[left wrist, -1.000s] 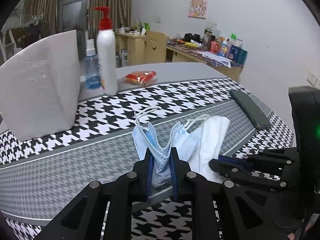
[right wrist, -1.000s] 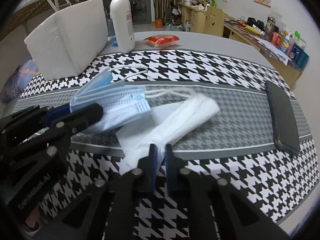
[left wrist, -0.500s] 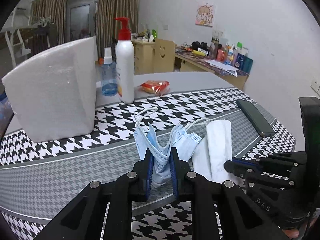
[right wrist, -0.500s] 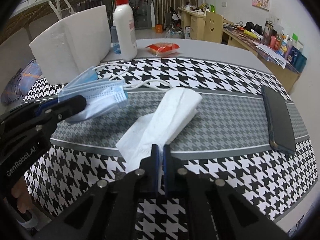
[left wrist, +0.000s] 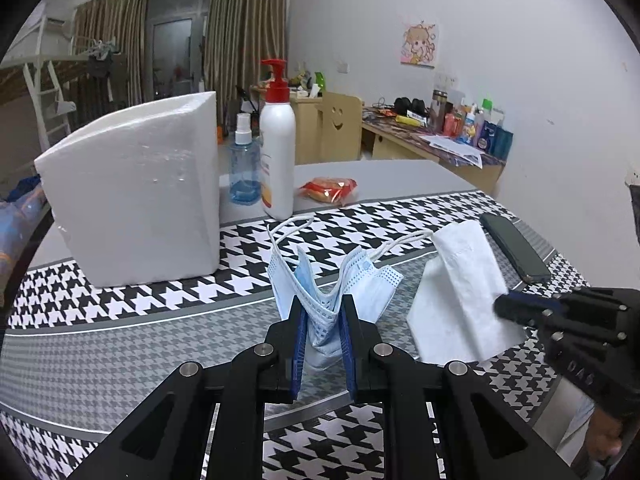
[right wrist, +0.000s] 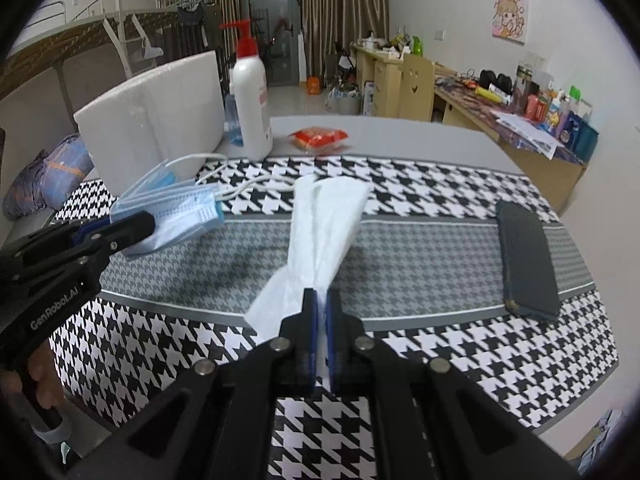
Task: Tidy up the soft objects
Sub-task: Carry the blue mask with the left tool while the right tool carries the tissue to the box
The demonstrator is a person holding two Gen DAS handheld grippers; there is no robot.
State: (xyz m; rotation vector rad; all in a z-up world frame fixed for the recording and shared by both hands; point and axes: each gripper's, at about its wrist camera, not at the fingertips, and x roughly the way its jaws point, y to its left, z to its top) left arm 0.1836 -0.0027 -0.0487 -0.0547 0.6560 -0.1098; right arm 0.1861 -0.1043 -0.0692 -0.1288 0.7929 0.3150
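Left gripper (left wrist: 323, 312) is clamped on a bunch of blue masks (left wrist: 320, 280), which fan upward from between its pads with white ear loops trailing off to the far side. Right gripper (right wrist: 321, 308) is pinched tight on the near end of a white tissue (right wrist: 328, 220); the tissue spreads out from the pads toward the far side, above the grey band of the houndstooth cloth (right wrist: 420, 256). From the right wrist view the masks hang at the left, near a white foam box (right wrist: 160, 120), well apart from the tissue. A pump bottle (left wrist: 277, 152) stands just right of the box, with a blue spray bottle (left wrist: 242, 168) between them and slightly farther back. A red snack packet (left wrist: 329, 190) lies on the bare grey table (left wrist: 400, 176) beyond the cloth. A dark phone (right wrist: 526, 260) rests on the cloth at the right. A hand (right wrist: 42, 384) holding the left gripper's handle shows at the near left.
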